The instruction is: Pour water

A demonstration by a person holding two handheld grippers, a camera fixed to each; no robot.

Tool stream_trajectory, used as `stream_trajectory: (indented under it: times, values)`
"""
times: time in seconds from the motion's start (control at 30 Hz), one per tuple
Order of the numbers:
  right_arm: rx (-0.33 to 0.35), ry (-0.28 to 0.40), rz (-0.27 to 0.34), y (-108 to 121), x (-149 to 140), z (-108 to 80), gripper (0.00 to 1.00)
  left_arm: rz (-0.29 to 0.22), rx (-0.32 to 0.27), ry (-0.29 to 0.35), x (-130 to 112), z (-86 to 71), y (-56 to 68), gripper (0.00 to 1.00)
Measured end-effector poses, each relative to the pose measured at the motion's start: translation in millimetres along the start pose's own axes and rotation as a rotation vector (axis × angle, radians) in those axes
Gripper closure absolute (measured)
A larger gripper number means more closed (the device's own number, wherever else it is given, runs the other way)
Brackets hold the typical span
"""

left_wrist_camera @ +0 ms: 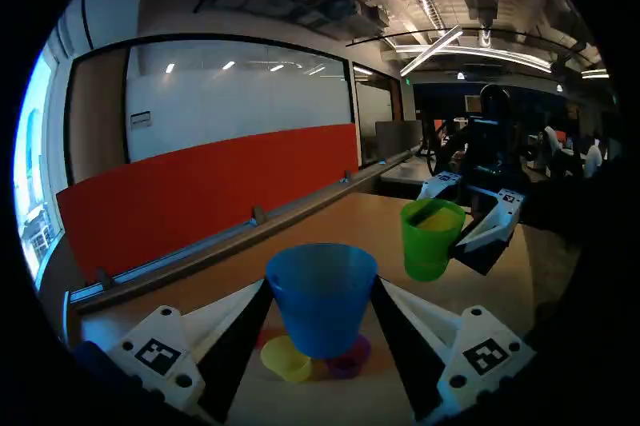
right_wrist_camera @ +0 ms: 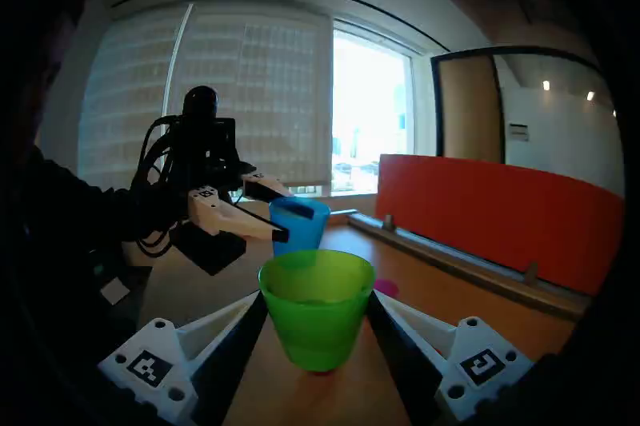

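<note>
While I hold both tools up over the table, I count two big cups and two hand-held grippers, one cup in each. The blue cup is in my left hand-held gripper: both fingers press on its sides, one from each side, and it stands upright between them, lifted above the table top. It is a plain plastic cup, a little see-through, wide at the rim and narrower to the bottom. From this side I cannot see into it.

The green cup is in my right hand-held gripper, pinched the same way between the two fingers and also lifted. It has the same tapered form as the blue one and is also half see-through. In the left gripper view its inside looks yellowish, but I cannot tell if there is water in it. The two cups are near each other and do not touch.

Under the blue cup, on the table, I count three small things: one yellow small cup, one purple small cup, and one reddish piece that is mostly hidden, so I cannot tell what it is.

The table is of light brown wood. Along its far edge goes one metal rail, and behind it stands one red panel. In the right gripper view there is a bright window behind, and a dark sleeve reaches to the left hand-held gripper.
</note>
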State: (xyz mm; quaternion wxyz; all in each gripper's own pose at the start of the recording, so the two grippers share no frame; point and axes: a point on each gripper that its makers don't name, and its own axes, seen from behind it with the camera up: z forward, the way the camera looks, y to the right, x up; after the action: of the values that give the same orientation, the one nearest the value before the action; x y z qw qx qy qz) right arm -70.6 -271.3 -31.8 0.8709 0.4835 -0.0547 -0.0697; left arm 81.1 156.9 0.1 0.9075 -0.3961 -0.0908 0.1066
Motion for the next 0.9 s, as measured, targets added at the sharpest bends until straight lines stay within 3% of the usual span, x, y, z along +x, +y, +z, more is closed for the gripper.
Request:
stream_trajectory:
  times: [0.4,0.9]
  values:
    - [0.021,-0.087,0.015,-2,-29,-11.4,0.12,0.029,-0.051,-0.120,-47,0.4,21.6,0.13]
    - [0.075,-0.229,0.011,-12,-75,-18.8,0.12,0.067,-0.104,-0.264,-101,-8.8,38.4,0.13]
